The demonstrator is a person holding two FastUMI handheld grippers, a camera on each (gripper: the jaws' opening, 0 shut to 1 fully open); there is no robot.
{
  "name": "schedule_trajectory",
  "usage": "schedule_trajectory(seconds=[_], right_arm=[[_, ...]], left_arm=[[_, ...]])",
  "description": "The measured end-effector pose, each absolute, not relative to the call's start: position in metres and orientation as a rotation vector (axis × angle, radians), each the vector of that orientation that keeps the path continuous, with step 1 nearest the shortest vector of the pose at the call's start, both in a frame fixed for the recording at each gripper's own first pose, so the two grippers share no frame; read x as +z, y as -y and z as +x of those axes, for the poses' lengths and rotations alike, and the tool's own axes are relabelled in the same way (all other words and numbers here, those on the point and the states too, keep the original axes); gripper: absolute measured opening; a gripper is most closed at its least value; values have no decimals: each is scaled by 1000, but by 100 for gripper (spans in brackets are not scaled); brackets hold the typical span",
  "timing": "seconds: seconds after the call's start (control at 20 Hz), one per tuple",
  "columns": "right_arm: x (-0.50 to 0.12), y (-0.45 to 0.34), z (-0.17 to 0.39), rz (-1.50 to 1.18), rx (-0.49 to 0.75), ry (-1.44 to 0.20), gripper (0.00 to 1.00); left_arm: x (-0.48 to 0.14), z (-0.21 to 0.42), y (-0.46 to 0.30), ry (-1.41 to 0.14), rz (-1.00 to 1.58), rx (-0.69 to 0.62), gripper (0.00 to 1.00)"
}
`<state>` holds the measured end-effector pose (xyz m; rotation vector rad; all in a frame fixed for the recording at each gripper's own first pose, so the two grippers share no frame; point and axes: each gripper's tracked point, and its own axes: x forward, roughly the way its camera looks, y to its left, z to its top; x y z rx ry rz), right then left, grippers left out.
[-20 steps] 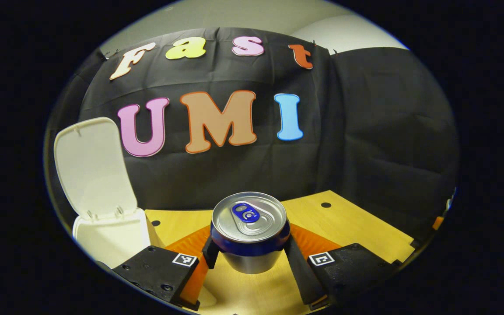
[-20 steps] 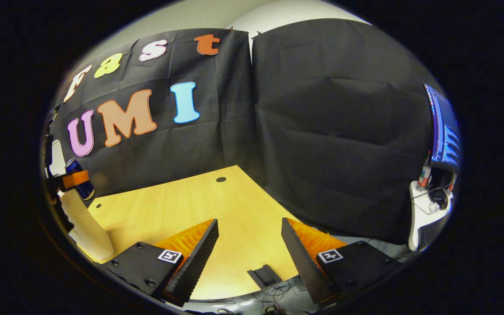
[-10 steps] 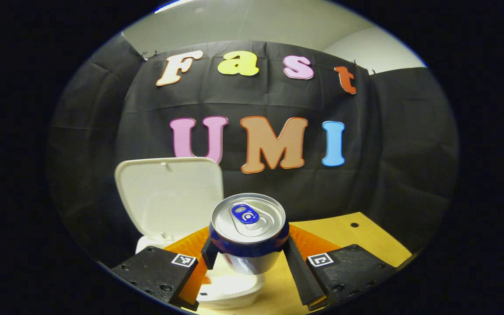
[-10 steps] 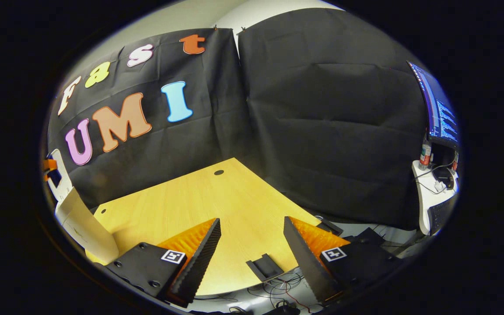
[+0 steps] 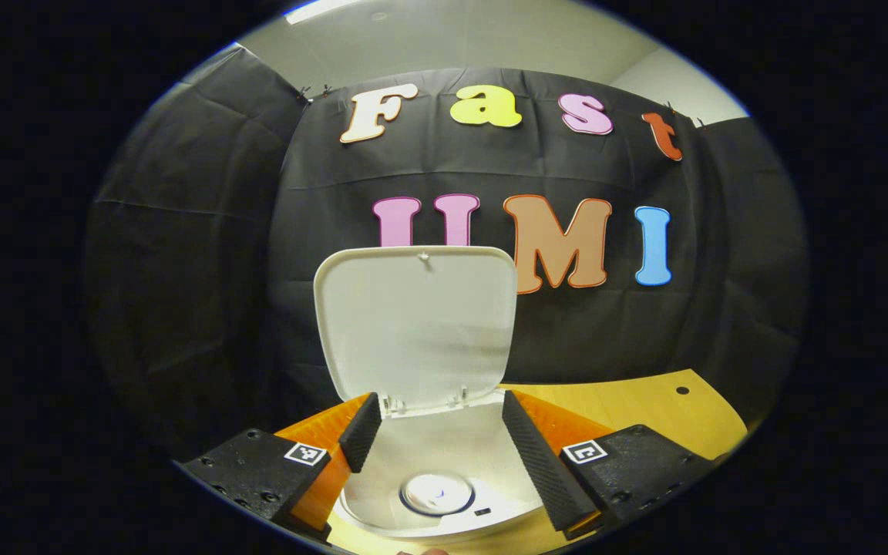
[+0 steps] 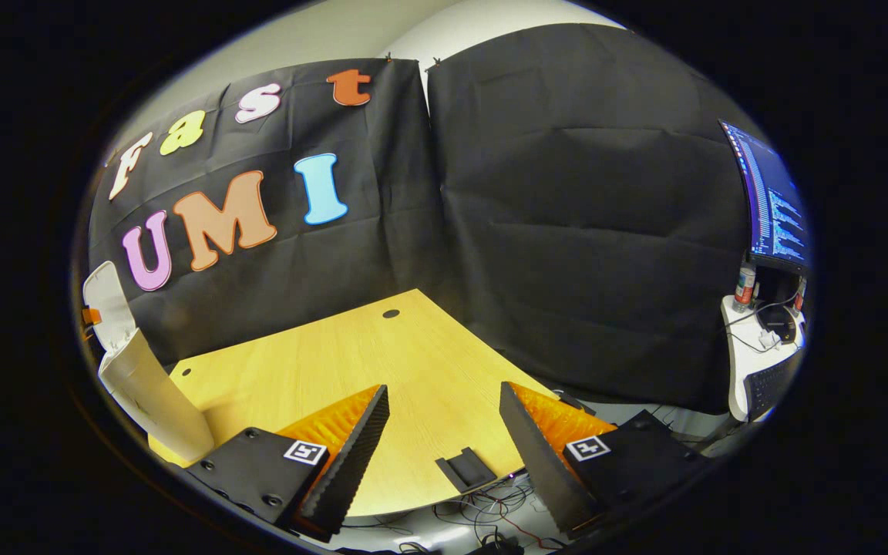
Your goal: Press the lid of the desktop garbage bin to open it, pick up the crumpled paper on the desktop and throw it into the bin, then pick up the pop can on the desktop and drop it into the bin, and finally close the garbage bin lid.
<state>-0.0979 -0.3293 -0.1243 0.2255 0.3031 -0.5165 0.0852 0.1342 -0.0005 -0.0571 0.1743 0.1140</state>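
Pop can (image 5: 437,492) seemingly inside open garbage bin (image 5: 444,451)

Each hand-held gripper (image 5: 432,439) (image 6: 440,439) has matte black screwed bodies bearing small square black-and-white marker tags.

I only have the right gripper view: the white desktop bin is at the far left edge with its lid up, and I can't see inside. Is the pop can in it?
Observer: Yes. The left gripper view looks down into the white plastic bin, and the silver pop can sits at its bottom, top end up.
Operator: Is the left gripper holding anything?
Observer: No. The left gripper is open above the bin's mouth, with nothing between its fingers.
Operator: How does the lid stand from there?
Observer: The white hinged lid is upright behind the opening, its inner face towards the camera.
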Motion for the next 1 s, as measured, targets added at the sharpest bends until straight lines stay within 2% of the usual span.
schedule_trajectory(seconds=[0.15,0.4,0.5,0.55,0.6,1.0], right_arm=[[-124,320,-96,210,-498,-305,94],[-123,309,-88,196,-467,-311,97],[-125,305,-87,189,-458,-318,94],[-128,303,-86,190,-453,-322,97],[-129,301,-85,191,-447,-329,94],[-130,304,-86,199,-451,-328,96]], left_arm=[[6,81,-140,-153,-69,114,95],[34,81,-152,-82,-65,126,95],[51,87,-156,-51,-49,125,95],[59,90,-155,-43,-47,117,95],[66,96,-156,-38,-51,112,94],[143,157,-175,76,-118,98,93]])
